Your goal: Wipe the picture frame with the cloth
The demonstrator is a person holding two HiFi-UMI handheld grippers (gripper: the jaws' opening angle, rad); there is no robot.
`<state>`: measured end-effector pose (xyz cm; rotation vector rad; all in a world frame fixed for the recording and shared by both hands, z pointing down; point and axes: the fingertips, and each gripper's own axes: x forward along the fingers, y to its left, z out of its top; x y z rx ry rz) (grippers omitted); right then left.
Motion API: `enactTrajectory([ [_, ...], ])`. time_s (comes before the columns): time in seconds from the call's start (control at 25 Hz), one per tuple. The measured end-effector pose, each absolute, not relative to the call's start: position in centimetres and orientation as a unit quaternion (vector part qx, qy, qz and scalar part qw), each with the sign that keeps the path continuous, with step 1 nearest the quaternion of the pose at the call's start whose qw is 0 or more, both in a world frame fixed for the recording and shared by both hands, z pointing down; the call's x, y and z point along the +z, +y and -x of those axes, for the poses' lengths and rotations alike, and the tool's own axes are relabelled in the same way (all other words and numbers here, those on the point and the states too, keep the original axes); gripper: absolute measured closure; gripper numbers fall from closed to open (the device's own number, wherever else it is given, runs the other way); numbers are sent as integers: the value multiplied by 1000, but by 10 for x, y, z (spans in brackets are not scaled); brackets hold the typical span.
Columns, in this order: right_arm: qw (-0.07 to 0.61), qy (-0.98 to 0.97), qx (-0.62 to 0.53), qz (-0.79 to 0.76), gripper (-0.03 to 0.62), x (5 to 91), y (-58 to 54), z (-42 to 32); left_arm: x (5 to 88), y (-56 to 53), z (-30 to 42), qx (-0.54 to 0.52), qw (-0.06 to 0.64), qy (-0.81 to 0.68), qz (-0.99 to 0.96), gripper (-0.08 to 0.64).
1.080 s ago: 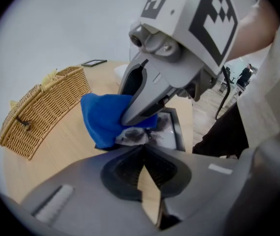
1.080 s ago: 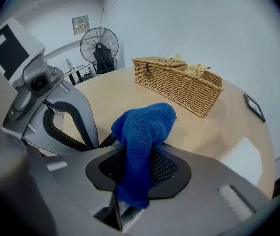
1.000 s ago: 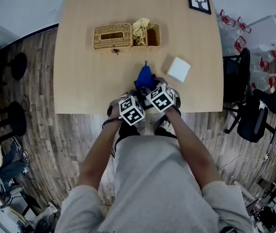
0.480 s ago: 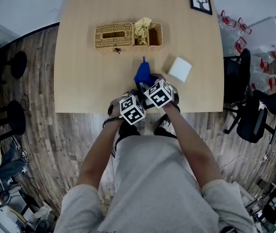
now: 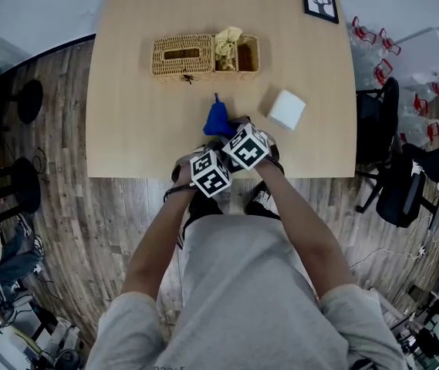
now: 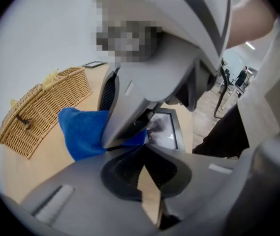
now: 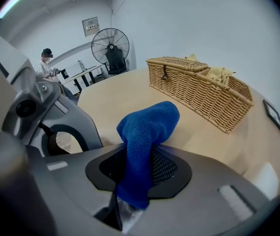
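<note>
A blue cloth point(image 5: 217, 120) hangs from my right gripper point(image 7: 137, 154), which is shut on it; the cloth's free end bulges out past the jaws point(image 7: 147, 124). In the left gripper view a black picture frame point(image 6: 167, 129) lies on the table just beyond my left gripper point(image 6: 144, 154). That gripper's jaws are shut, with their tips by the frame's near corner. The right gripper's grey body crosses above the frame, and the cloth point(image 6: 83, 132) sits at the frame's left. In the head view both marker cubes point(image 5: 209, 173) point(image 5: 248, 148) are close together at the near table edge and hide this frame.
A wicker basket point(image 5: 202, 56) stands across the middle of the table. A white box point(image 5: 286, 109) lies to the right of the grippers. A second black frame with a deer picture point(image 5: 319, 1) stands at the far right corner. Chairs are on the floor at the right.
The right gripper has swung a little to the left, carrying the blue cloth leftward and slightly farther from the table edge. The left gripper has stayed in place.
</note>
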<state>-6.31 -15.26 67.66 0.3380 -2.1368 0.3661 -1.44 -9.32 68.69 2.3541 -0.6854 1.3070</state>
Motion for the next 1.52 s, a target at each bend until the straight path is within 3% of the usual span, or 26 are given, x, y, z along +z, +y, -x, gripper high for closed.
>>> enactTrajectory([
  [0.72,478,-865,145,-51,491,682,-123,34,686,-93,15,457,181,-246,-835,506],
  [1.16,487,-848,178,-110,491,679,-93,15,685,-92,17,458,178,-239,-837,506],
  [1.52,452,-839,244,-181,491,677,-86,15,686,-93,16,462,176,-235,-837,506],
])
